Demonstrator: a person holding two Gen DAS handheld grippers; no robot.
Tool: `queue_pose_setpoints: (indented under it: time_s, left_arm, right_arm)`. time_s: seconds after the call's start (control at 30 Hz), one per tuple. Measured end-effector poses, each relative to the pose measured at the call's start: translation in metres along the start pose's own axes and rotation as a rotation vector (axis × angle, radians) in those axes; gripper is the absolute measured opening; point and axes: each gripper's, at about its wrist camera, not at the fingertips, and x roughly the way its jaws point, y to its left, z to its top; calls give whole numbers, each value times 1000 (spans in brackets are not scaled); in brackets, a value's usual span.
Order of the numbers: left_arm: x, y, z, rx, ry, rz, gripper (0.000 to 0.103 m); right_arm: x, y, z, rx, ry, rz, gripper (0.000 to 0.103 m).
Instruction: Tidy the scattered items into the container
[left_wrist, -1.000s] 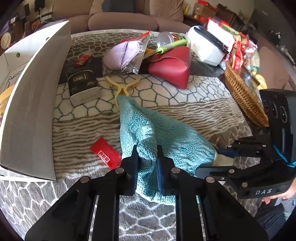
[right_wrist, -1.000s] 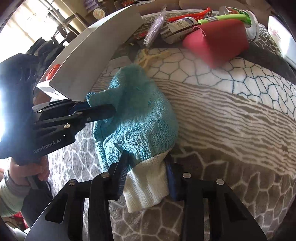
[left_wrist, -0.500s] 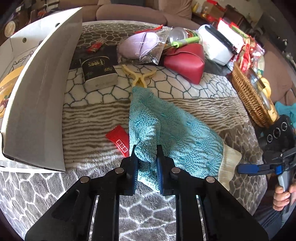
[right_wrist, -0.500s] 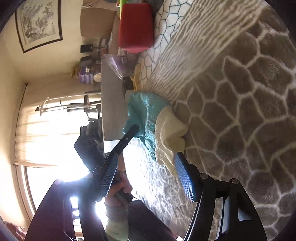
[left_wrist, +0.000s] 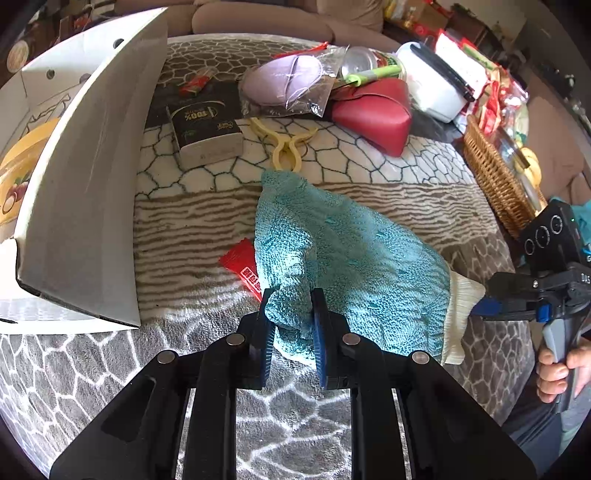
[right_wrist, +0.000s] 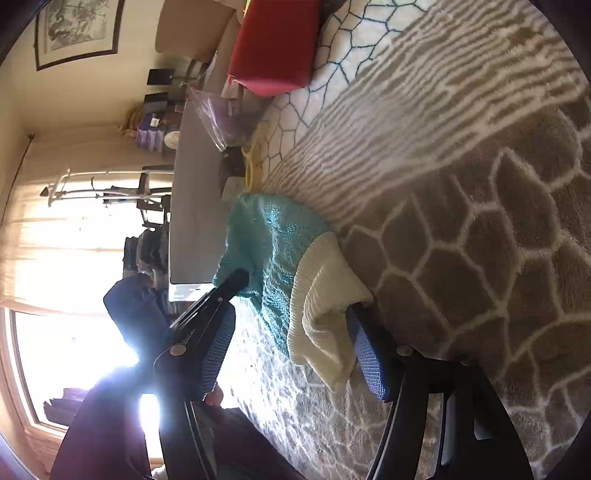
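Observation:
A teal knitted mitt (left_wrist: 351, 254) with a cream cuff (left_wrist: 460, 314) lies on the patterned blanket. My left gripper (left_wrist: 291, 317) is shut on a bunched corner of the mitt. My right gripper (right_wrist: 291, 354) is open and rolled on its side, its jaws standing around the cream cuff (right_wrist: 325, 310), one pad (right_wrist: 364, 354) touching it. It also shows at the right of the left wrist view (left_wrist: 491, 308). The white cardboard box (left_wrist: 85, 192) stands open at the left. A red packet (left_wrist: 242, 269) lies partly under the mitt.
Further back lie a dark box (left_wrist: 205, 129), a yellow clip (left_wrist: 286, 142), a bagged purple item (left_wrist: 288, 83), a red pouch (left_wrist: 373, 112) and a white case (left_wrist: 432, 85). A wicker basket (left_wrist: 495, 177) stands at the right edge.
My right gripper let go of the cream cuff, opened, drew back and rolled sideways. My left gripper kept its hold on the mitt and pulled back slightly.

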Motion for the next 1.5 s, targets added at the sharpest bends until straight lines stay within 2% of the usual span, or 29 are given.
queue_pose_setpoints:
  time_s: [0.1,0.2,0.27,0.3,0.33,0.37,0.4,0.47,0.5,0.53,0.7,0.87,0.93,1.0,1.1,1.3,1.4,1.5]
  left_arm:
    - [1,0,0,-6,-1,-9,16]
    - [4,-2,0,-3,-6,-10,19]
    - [7,-4,0,-8,-6,-28,29]
    - [8,-6,0,-10,-7,-43,41]
    - [9,-9,0,-9,-10,-54,51]
    - [9,-14,0,-1,-10,-53,53]
    - [9,-18,0,14,-11,-43,55]
    - [6,-24,1,29,-25,-46,53]
    - [4,-25,2,29,-30,-59,45]
    - [2,-25,3,27,-35,-82,38]
    - [-20,-13,11,-44,-99,-242,25]
    - [-56,14,25,-147,-212,-419,25]
    - [-72,21,28,-156,-264,-459,25]
    - [-87,24,30,-141,-312,-450,25]
    - [-106,31,31,-132,-365,-434,25]
    - [-139,62,39,-167,-424,-424,25]
    - [-159,88,58,-183,-437,-393,25]
    - [-184,118,85,-164,-439,-304,25]
  right_arm:
    - [2,4,4,-13,-14,45,67]
    - [17,11,8,-47,2,21,66]
    - [23,18,10,-78,2,0,67]
    - [26,21,10,-90,7,7,67]
    - [30,25,11,-107,10,27,60]
    - [34,29,11,-127,16,43,49]
    - [39,35,10,-151,34,33,27]
    - [46,47,7,-208,34,-19,25]
    - [48,51,6,-223,35,-30,25]
    - [49,55,5,-231,31,-32,25]
    - [46,83,3,-305,-18,-24,25]
    - [41,117,1,-356,-71,117,25]
    - [39,129,1,-366,-89,196,25]
    - [38,141,-1,-381,-101,250,25]
    - [42,162,-4,-417,-108,274,25]
    - [60,195,-3,-434,-84,329,25]
    - [76,230,5,-489,-79,290,25]
    - [103,274,21,-512,-37,266,25]
